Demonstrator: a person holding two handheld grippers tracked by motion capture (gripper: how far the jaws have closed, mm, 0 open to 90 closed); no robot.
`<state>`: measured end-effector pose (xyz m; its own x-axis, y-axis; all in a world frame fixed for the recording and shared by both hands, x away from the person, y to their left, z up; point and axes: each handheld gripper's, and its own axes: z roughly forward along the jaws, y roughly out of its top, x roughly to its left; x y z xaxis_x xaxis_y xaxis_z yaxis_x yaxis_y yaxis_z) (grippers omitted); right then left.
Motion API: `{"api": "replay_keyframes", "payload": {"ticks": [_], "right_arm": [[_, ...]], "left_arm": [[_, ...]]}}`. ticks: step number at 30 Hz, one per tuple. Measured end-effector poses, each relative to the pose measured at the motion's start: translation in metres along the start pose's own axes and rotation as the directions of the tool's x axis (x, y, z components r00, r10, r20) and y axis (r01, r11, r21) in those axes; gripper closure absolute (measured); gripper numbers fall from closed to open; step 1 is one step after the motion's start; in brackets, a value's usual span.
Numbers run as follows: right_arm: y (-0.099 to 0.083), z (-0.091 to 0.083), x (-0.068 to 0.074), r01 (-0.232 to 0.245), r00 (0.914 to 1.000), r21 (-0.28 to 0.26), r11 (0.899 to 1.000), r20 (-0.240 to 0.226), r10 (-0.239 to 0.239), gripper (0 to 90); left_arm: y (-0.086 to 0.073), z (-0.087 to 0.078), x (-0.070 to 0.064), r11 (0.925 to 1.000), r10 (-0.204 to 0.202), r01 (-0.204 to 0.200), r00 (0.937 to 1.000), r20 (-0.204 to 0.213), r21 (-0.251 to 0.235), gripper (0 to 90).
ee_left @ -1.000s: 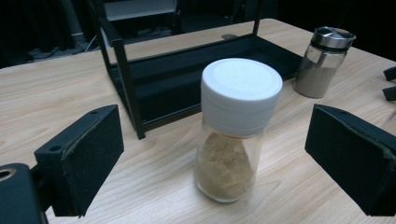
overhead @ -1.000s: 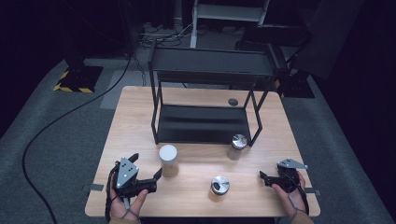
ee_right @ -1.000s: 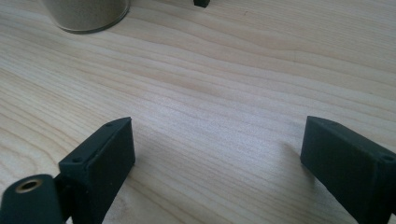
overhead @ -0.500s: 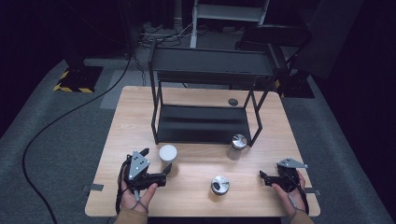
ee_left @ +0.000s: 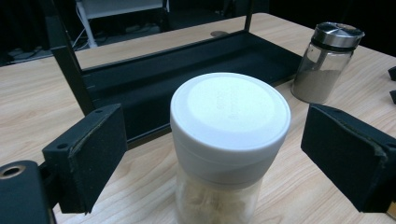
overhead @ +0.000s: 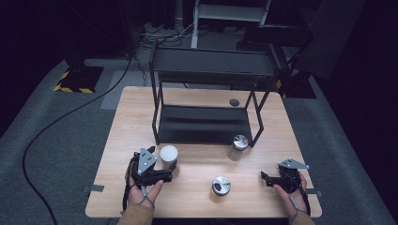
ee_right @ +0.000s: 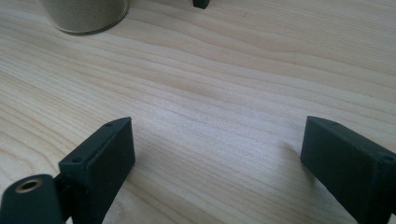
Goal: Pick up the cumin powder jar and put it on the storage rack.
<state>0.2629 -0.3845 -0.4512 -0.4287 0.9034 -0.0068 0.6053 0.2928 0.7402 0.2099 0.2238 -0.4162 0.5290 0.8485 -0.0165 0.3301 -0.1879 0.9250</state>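
White-lidded clear jar [overhead: 169, 154] stands on our wooden tabletop [overhead: 197, 206] in front of the black metal rack [overhead: 206, 119], and our left hand-held gripper [overhead: 170, 174] sits right by it. From our left gripper view, the jar [ee_left: 229, 140] stands between wide-spread jaws, not touched. From our right gripper view, our right hand-held gripper [ee_right: 217, 154] is spread wide over bare wood.

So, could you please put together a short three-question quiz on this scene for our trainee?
1. True or false: the left tool has its jaws spread on either side of the white-lidded jar.
2. How many jars stand on the table? A) two B) three C) four
3. Fill in: the right tool is open over bare ____.

Key: 1 true; 2 B; 3 wood.
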Motion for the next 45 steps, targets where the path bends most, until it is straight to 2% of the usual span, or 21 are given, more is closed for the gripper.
{"api": "replay_keyframes", "payload": {"ticks": [7,13,15,17,18,21,26,32,35,45], "right_arm": [[0.000,0.000,0.000,0.000,1.0000,0.000,1.000,0.000,0.000,10.0],[0.000,0.000,0.000,-0.001,1.0000,0.000,1.000,0.001,0.001,10.0],[0.000,0.000,0.000,-0.001,1.0000,0.000,1.000,0.001,0.001,10.0],[0.000,0.000,0.000,-0.002,1.0000,0.000,1.000,0.002,0.002,10.0],[0.000,0.000,0.001,-0.002,1.0000,0.000,1.000,0.002,0.002,10.0],[0.000,0.000,0.001,-0.002,1.0000,0.000,1.000,0.002,0.002,10.0],[0.000,0.000,0.000,-0.002,1.0000,0.000,1.000,0.002,0.002,10.0],[0.000,0.000,0.000,-0.002,1.0000,0.000,1.000,0.002,0.002,10.0],[0.000,0.000,0.001,-0.002,1.0000,0.000,1.000,0.002,0.002,10.0],[0.000,0.000,0.001,-0.002,1.0000,0.000,1.000,0.002,0.002,10.0]], "left_arm": [[0.002,0.009,0.001,0.9998,0.010,-0.010,0.9999,0.005,0.017,7.9],[0.004,0.018,-0.001,0.9990,0.020,-0.020,0.9998,0.007,0.040,14.1],[0.005,0.020,0.000,0.9986,0.026,-0.026,0.9996,0.014,0.046,20.0],[0.005,0.021,0.000,0.9979,0.043,-0.044,0.9987,0.026,0.047,30.7],[0.007,0.021,-0.003,0.9975,0.047,-0.047,0.9988,0.013,0.052,32.4],[0.011,0.022,-0.006,0.9968,0.042,-0.042,0.9991,0.002,0.068,32.8],[0.017,0.023,-0.005,0.9967,0.027,-0.028,0.9996,0.009,0.076,33.0],[0.031,0.022,-0.008,0.9968,0.056,-0.057,0.9983,0.016,0.056,32.9],[0.036,0.024,-0.007,0.9976,0.057,-0.058,0.9981,0.026,0.037,32.9],[0.062,0.031,-0.004,0.9961,0.084,-0.085,0.9956,0.043,0.023,32.9]]}}
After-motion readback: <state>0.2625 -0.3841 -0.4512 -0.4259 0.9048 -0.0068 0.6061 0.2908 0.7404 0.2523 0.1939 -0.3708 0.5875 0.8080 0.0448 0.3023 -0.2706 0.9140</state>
